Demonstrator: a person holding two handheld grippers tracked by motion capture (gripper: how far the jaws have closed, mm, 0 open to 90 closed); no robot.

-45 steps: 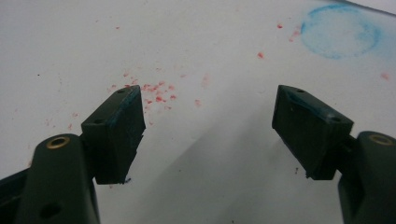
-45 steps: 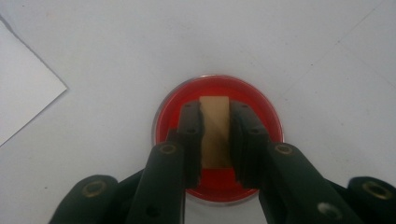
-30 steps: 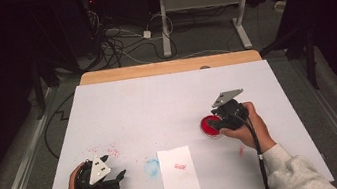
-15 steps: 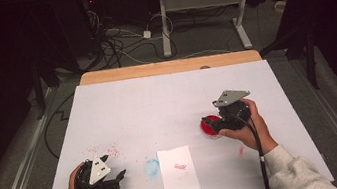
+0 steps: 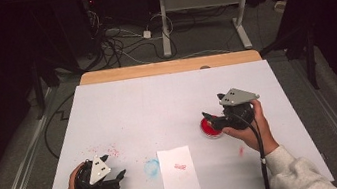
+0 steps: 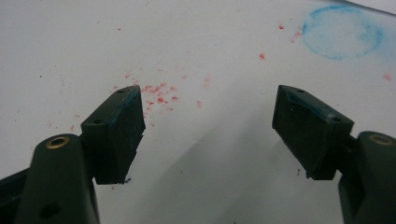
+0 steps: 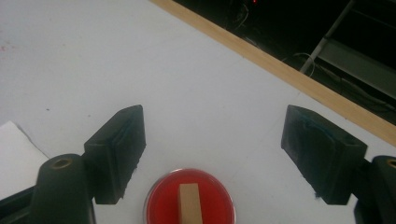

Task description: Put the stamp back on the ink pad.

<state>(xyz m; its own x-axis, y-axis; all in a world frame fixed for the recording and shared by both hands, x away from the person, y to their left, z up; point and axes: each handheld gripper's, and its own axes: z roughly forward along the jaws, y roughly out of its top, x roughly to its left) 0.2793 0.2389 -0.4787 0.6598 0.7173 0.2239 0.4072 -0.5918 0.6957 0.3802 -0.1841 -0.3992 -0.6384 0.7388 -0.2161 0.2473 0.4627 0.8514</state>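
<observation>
A round red ink pad [image 5: 210, 127] lies on the white table cover at the right. A small wooden stamp block [image 7: 189, 203] stands on the red ink pad [image 7: 189, 200]. My right gripper [image 5: 214, 121] hovers over the pad. Its jaws have just been opening and now stand wide, with the block low between them and touched by neither; in its own view the right gripper [image 7: 212, 135] is open. At the front left my left gripper [image 5: 113, 168] rests open over the cover, and the left gripper [image 6: 208, 107] has nothing between its jaws.
A white paper sheet [image 5: 179, 172] with a red stamp mark [image 5: 180, 166] lies at the front middle. A blue ring print [image 5: 151, 168] and red specks [image 5: 104, 152] stain the cover. The table's wooden far edge [image 5: 167, 67] borders a dark floor with cables.
The right gripper has shifted slightly to the right beside the red pad. The left gripper and the paper have kept still.
</observation>
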